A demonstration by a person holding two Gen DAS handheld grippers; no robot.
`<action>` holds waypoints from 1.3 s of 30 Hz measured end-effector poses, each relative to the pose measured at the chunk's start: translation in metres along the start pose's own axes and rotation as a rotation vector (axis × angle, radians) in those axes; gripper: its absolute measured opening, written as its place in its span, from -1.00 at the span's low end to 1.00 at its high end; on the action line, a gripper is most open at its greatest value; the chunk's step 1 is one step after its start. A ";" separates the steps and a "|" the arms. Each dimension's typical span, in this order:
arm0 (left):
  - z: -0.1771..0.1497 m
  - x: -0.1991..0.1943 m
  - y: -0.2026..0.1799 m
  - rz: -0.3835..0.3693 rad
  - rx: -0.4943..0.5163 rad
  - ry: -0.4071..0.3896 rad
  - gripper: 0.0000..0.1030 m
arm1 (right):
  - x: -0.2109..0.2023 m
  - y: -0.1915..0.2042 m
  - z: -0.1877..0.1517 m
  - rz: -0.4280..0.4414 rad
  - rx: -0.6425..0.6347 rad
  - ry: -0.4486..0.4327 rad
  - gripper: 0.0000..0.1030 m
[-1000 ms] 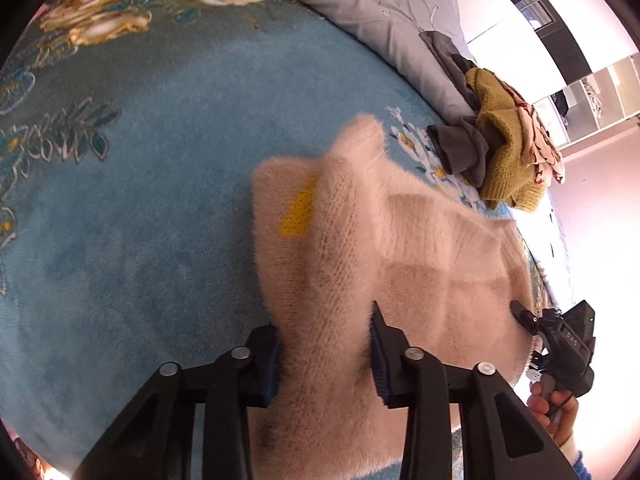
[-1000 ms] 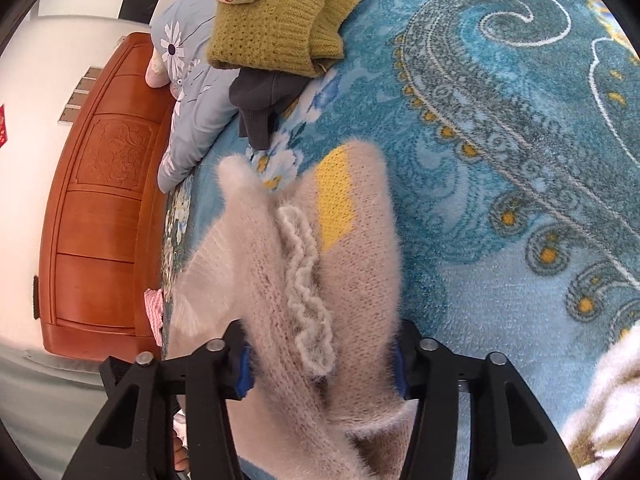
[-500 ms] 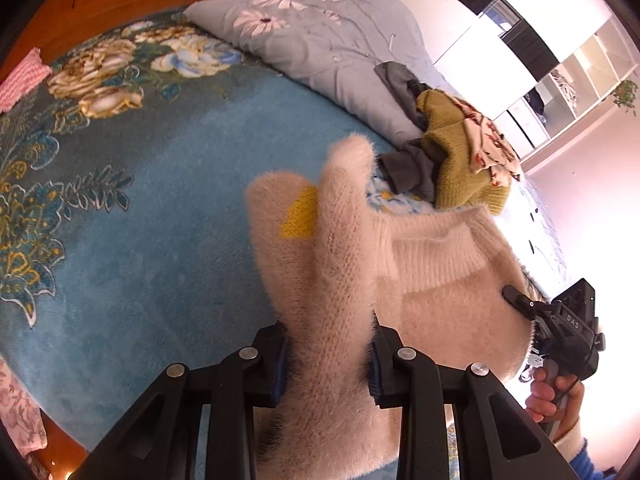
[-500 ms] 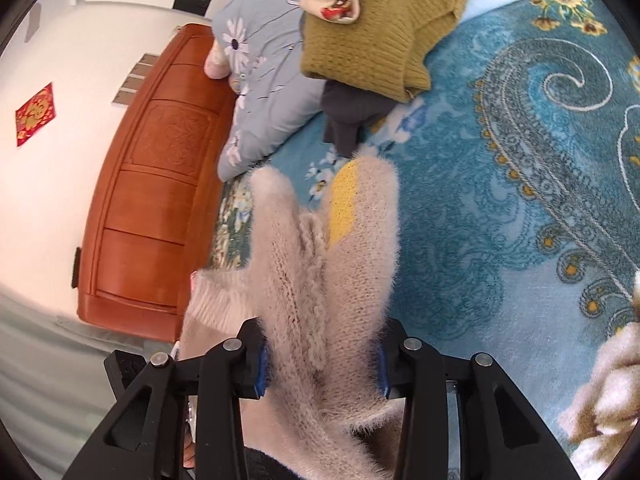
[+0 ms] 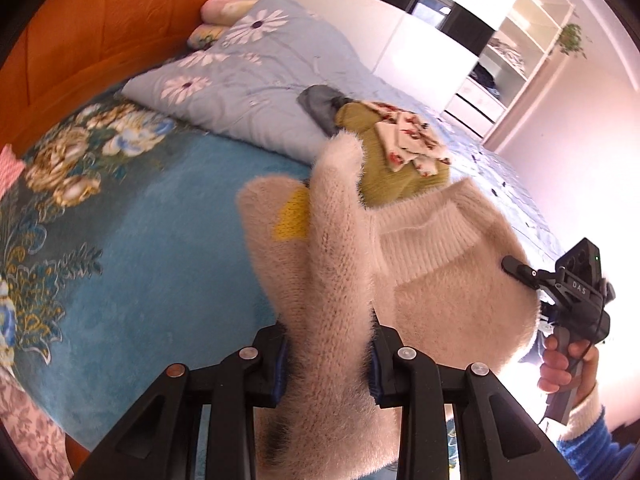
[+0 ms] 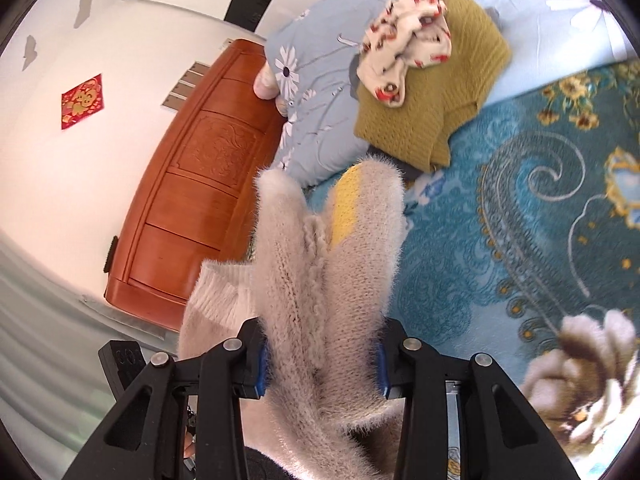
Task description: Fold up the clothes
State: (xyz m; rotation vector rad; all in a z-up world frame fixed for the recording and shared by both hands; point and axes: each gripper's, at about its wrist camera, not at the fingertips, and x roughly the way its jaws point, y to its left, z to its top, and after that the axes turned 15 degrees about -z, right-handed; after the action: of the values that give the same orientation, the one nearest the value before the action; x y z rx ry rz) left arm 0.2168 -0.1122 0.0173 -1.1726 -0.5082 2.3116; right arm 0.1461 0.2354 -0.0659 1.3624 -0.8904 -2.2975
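both grippers clamped on one garment.
left gripper [image 5: 328,360] and right gripper [image 6: 320,364] each pinch a bunched fold of the fluffy cream knit sweater with a yellow patch [image 5: 440,280], at lower centre of each frame, above the blue floral blanket [image 5: 160,240].

Bright daylight, right-side glare, fisheye-warped edges, slight blur.

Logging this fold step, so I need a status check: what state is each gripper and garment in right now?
left gripper: shut on fuzzy cream sweater
right gripper: shut on fuzzy cream sweater
fuzzy cream sweater: bunched, held between both grippers
olive knit sweater: folded, lying on the bed
red-print cloth: crumpled on top of the olive knit sweater
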 end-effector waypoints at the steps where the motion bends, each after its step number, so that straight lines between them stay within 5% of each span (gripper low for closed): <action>1: 0.003 0.001 -0.009 -0.004 0.018 0.000 -0.37 | -0.008 -0.001 0.003 0.004 -0.008 -0.009 -0.21; 9: 0.024 0.026 -0.100 -0.051 0.188 0.035 -0.37 | -0.086 -0.018 0.020 0.013 -0.054 -0.101 -0.21; 24: 0.038 0.109 -0.270 -0.276 0.383 0.136 -0.37 | -0.280 -0.095 0.024 -0.073 -0.041 -0.357 -0.21; 29: 0.033 0.141 -0.317 -0.332 0.401 0.188 -0.37 | -0.332 -0.122 0.022 -0.131 0.018 -0.443 -0.21; 39: 0.023 0.210 -0.368 -0.389 0.377 0.315 -0.37 | -0.379 -0.190 0.020 -0.198 0.082 -0.478 -0.21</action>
State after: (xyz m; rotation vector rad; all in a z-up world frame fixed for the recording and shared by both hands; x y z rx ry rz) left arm 0.1862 0.3047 0.0910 -1.1068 -0.1546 1.7541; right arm 0.3220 0.5978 0.0691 0.9771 -1.0331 -2.8357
